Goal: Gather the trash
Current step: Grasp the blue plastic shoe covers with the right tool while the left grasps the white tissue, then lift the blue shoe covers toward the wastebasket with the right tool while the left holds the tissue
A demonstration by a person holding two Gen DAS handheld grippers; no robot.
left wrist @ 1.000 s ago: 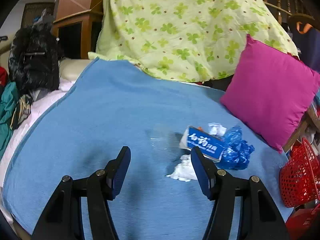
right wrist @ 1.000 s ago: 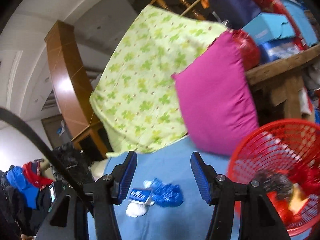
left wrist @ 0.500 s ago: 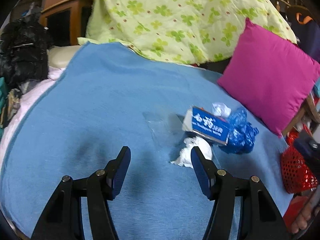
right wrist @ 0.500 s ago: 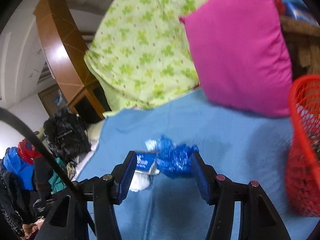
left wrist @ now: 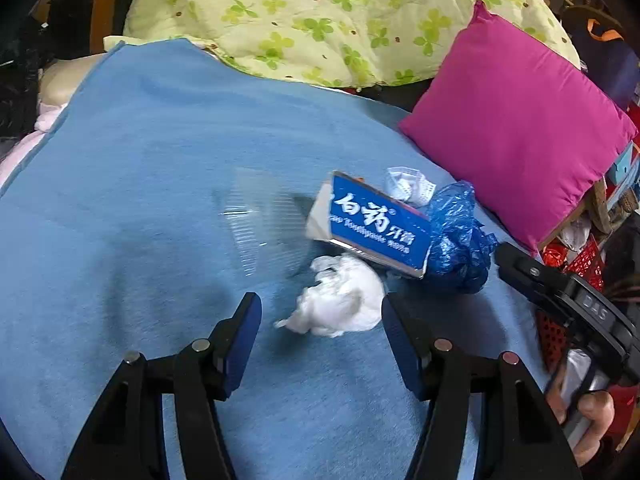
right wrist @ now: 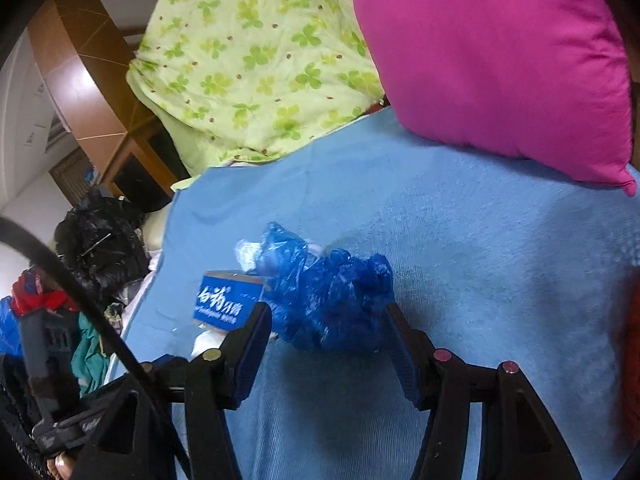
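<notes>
On a blue blanket point(left wrist: 160, 152) spread over a bed, a small heap of trash lies near the right edge: a crumpled white tissue point(left wrist: 344, 298), a blue toothpaste box point(left wrist: 376, 224), a crumpled blue plastic bag point(left wrist: 460, 236) and a scrap of white wrapper point(left wrist: 408, 186) behind the box. A clear plastic sheet point(left wrist: 264, 216) lies flat just left of the box. The left gripper point(left wrist: 320, 334) stands with jaws apart, the tissue just ahead between the fingertips, not touched. The right gripper point(right wrist: 326, 342) has just been opening its jaws; they now flank the blue plastic bag point(right wrist: 328, 292), whose near edge sits between the pads without being pinched. The box leans against the bag on its left, crowding that finger. A magenta pillow point(left wrist: 520, 128) and a clover-print quilt point(left wrist: 320, 12) bound the far side; a red basket point(left wrist: 584, 260) sits beyond the bed's right edge.
</notes>
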